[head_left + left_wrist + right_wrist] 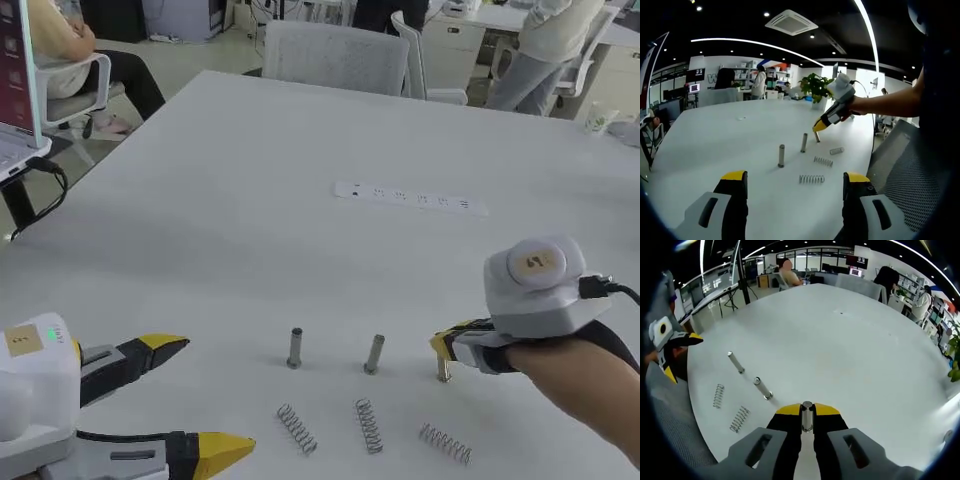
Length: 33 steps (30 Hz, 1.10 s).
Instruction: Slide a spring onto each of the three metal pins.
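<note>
Three short metal pins stand upright in a row on the white table: left pin (294, 348), middle pin (374, 354), right pin (443, 372). In front of them lie three springs (296, 428) (369, 425) (445, 443). My right gripper (440, 348) is shut on the right pin (807, 416), whose top shows between its yellow-tipped jaws. My left gripper (218, 392) hovers open at the near left, short of the springs, with nothing between its jaws. From the left gripper (795, 177), the nearest spring (811, 178) lies straight ahead and the left pin (781, 155) stands beyond it.
A white power strip (410, 198) lies across the table's middle. A laptop (18, 90) sits at the far left edge. Office chairs (335, 55) and people stand beyond the far edge. The table (200, 220) stretches wide behind the pins.
</note>
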{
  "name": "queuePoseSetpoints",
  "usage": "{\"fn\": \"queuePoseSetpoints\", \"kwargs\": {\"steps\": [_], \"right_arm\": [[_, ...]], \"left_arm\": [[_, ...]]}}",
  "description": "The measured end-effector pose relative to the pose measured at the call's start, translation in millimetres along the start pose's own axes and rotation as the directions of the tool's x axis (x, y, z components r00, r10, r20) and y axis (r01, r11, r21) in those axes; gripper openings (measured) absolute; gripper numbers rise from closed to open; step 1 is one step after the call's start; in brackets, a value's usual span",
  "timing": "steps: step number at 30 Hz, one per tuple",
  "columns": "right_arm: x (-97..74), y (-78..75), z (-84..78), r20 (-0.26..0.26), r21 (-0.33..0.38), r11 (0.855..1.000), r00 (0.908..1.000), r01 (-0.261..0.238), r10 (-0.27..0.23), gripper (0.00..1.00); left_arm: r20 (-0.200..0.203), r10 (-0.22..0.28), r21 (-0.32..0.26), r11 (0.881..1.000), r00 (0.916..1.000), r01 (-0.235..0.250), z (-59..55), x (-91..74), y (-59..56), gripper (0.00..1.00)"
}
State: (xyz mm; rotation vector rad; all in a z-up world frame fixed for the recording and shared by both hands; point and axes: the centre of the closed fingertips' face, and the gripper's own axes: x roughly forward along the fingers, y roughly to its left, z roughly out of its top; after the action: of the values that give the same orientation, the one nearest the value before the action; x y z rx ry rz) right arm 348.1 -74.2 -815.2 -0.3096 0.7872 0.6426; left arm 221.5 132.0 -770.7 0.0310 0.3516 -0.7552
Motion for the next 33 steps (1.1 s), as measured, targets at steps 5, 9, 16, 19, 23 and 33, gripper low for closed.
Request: {"fn": "queuePoseSetpoints", "kwargs": {"steps": [5, 9, 16, 19, 23, 33], "right_arm": [[-3.4, 1.1, -2.1, 0.038, -0.001, 1.0, 0.9992, -0.005, 0.005, 0.05], [-4.5, 0.4, -2.9, 0.034, 0.005, 1.0, 0.9994, -0.004, 0.003, 0.05], [-5.6, 2.6, -2.6, 0.079, -0.021, 1.0, 0.9968, -0.009, 0.01, 0.05], [-6.6, 2.3, -2.8, 0.082, -0.021, 1.0, 0.9966, -0.005, 0.007, 0.05], [-7.6, 1.9, -2.9, 0.1, -0.017, 1.0, 0.9949, -0.013, 0.015, 0.05], [-10.8, 2.1, -5.4, 0.1, -0.017, 1.0, 0.9948, -0.017, 0.019, 0.05]], "left_arm": [[-0.003, -0.003, 0.001, 1.0, 1.0, 0.003, -0.9, 0.7, -0.6, 0.74], [-0.007, -0.008, 0.003, 1.0, 0.9999, 0.008, -0.8, 1.9, -1.8, 0.74], [-0.006, -0.008, 0.005, 1.0, 1.0, 0.008, 0.2, 1.7, -1.3, 0.74], [-0.011, -0.009, 0.006, 1.0, 0.9999, 0.009, -1.1, 1.2, -1.3, 0.74], [-0.011, -0.01, 0.005, 1.0, 0.9999, 0.01, -0.7, 1.2, -1.3, 0.73], [-0.011, -0.014, 0.01, 1.0, 0.9998, 0.014, 0.6, 3.3, -2.5, 0.73]]}}
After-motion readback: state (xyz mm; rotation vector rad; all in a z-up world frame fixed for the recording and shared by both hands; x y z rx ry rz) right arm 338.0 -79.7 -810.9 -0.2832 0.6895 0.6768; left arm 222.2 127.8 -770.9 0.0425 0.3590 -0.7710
